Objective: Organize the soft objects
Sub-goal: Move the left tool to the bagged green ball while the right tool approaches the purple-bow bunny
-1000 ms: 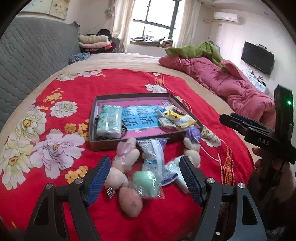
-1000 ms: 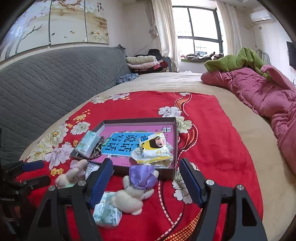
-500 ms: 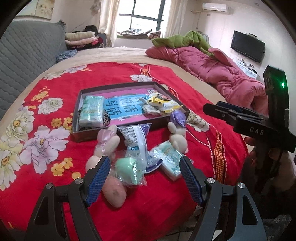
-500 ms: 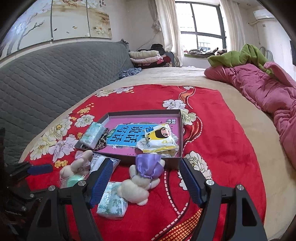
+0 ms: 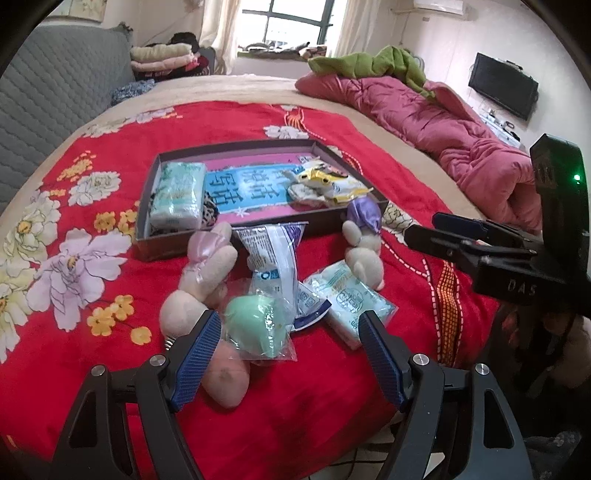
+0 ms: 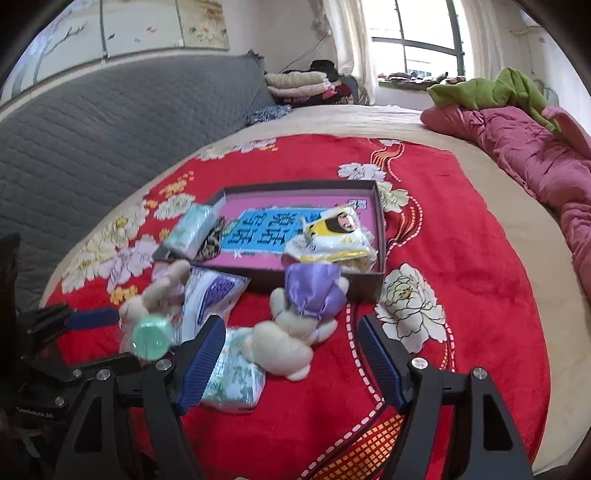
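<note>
A red floral blanket (image 5: 110, 206) covers the near end of a bed in a daylit bedroom, with a grey quilted headboard (image 6: 92, 147) along the left, a curtained window (image 5: 291, 22) at the far wall and a wall-mounted television (image 5: 504, 90) at right. A crumpled pink duvet (image 5: 424, 114) topped by a green blanket (image 5: 369, 61) lies along the bed's right edge; folded linens (image 6: 295, 83) are stacked at the far corner. Near the blanket's front edge sits a shallow dark box (image 5: 236, 149) holding a tissue pack (image 5: 179, 194) at its left end and a yellow snack packet (image 6: 332, 232) at its right. In front of the box lie two plush rabbits, one with a pink bow (image 5: 207, 273), one with a purple bow (image 6: 295, 325), a clear plastic bag (image 5: 275, 254), a bagged green ball (image 5: 255, 326) and another tissue pack (image 5: 351, 301). The left gripper (image 5: 288, 358) and right gripper (image 6: 291, 354) hover over the pile, jaws wide, holding nothing.
</note>
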Action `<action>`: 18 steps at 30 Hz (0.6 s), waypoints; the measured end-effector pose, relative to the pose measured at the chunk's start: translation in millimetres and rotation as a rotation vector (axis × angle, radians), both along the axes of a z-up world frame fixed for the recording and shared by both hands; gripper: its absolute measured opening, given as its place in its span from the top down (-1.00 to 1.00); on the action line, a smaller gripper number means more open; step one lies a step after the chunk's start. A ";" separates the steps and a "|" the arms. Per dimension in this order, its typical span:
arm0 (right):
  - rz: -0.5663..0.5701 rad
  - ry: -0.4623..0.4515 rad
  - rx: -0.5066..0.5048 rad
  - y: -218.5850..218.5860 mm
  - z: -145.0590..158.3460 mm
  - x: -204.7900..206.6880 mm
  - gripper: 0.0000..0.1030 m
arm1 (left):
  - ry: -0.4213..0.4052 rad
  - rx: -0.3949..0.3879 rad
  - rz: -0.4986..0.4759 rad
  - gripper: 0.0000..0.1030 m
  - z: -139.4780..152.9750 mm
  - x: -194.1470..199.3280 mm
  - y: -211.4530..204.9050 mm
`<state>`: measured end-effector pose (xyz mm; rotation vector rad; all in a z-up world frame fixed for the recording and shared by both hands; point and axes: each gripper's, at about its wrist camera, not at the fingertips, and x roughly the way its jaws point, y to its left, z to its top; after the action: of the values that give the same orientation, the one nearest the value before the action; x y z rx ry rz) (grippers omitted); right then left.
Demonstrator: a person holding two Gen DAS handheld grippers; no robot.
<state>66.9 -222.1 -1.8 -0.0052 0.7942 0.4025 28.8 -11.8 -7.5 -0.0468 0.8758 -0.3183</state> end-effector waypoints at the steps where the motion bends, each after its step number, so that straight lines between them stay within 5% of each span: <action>1: 0.004 0.002 -0.007 1.9 -1.7 -0.1 -0.43 | 0.004 0.004 -0.002 -0.51 -2.2 1.4 -1.2; 12: -0.015 0.018 0.004 -1.9 -6.7 6.1 -0.43 | 0.029 -0.003 0.004 -0.47 -14.8 13.0 0.6; 18: -0.013 0.019 -0.004 -1.7 -9.7 9.7 -0.43 | 0.034 0.059 0.010 -0.13 -22.2 19.8 -3.3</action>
<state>76.6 -223.8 -11.4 0.0003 0.8138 0.3897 48.6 -15.1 -29.6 -0.0017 0.9178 -0.2823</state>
